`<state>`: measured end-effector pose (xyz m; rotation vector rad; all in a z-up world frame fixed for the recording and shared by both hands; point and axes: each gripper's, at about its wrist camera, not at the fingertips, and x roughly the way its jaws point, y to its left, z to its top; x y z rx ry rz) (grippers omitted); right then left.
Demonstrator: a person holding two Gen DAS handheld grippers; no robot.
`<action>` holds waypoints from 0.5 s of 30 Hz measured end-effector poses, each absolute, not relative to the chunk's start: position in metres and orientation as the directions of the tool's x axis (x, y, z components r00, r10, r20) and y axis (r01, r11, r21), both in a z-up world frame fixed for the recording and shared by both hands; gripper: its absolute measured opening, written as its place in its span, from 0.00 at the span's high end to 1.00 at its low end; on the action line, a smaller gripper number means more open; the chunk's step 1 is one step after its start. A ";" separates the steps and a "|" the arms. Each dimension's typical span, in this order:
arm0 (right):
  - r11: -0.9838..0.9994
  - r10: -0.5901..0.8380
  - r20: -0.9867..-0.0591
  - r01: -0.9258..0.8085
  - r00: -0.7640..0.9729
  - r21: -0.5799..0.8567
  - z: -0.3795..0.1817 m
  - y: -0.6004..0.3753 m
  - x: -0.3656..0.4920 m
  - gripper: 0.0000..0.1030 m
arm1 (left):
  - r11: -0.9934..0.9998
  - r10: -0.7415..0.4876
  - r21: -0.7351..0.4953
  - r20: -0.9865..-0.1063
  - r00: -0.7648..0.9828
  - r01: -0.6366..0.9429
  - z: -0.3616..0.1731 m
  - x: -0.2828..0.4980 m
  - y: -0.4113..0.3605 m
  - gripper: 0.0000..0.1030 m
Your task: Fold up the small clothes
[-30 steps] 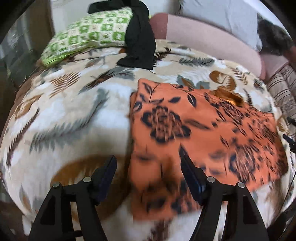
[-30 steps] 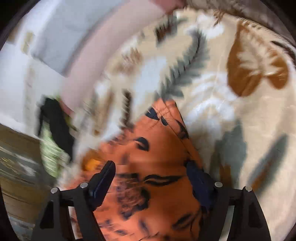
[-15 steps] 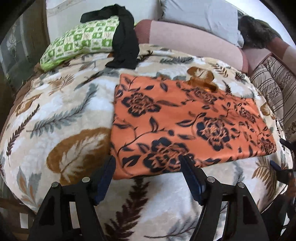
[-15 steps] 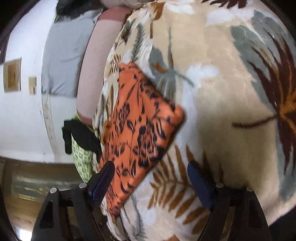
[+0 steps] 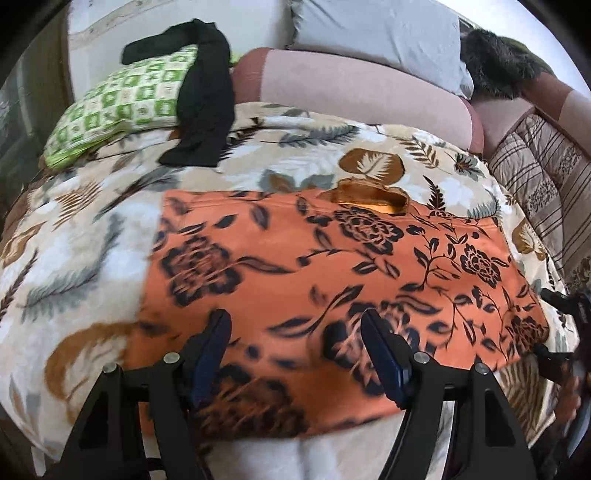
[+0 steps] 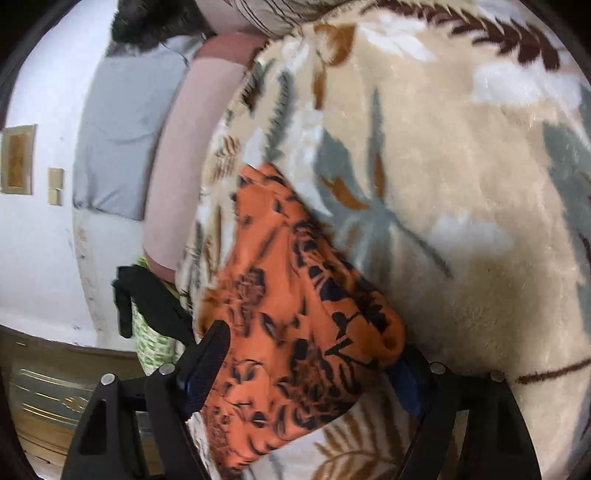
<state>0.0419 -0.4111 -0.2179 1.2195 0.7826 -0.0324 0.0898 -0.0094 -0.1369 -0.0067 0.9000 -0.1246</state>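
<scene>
The orange floral garment lies flat on a bed covered by a leaf-patterned fleece blanket. In the left wrist view it forms a wide rectangle with its near edge toward the camera. A small opening along its far edge shows a lighter orange inner side.

The left hand-held gripper stands spread over the near edge of the garment. Both blue-padded fingers sit above the fabric, and no cloth is pinched between them.

The right hand-held gripper is at the garment's right end, seen rolled on its side. Its jaws are closing, with the corner of the garment between them. The left finger is clear of the fabric. The right finger is mostly hidden behind the cloth, so contact there cannot be confirmed. In the left wrist view, dark parts of this gripper show at the right edge, just beside the garment's right end.

At the far left, a green-checked pillow carries a black garment draped across it and onto the blanket. A pink bolster runs along the far side, with a grey pillow behind it. A striped quilt lies at the far right.
</scene>
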 end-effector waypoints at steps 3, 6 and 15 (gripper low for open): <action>0.410 0.376 -0.558 0.407 0.740 0.816 -0.215 -0.409 0.044 0.20 | 0.996 -0.023 0.028 -0.854 0.520 0.089 -0.169 0.112 -0.025 0.29; 0.418 0.382 -0.566 0.410 0.731 0.811 -0.216 -0.410 0.042 0.20 | 0.993 0.027 0.081 -0.856 0.516 0.082 -0.176 0.114 -0.030 0.25; 0.448 0.375 -0.598 0.426 0.709 0.786 -0.215 -0.406 0.046 0.20 | 0.997 0.008 0.043 -0.862 0.507 0.058 -0.160 0.111 -0.022 0.25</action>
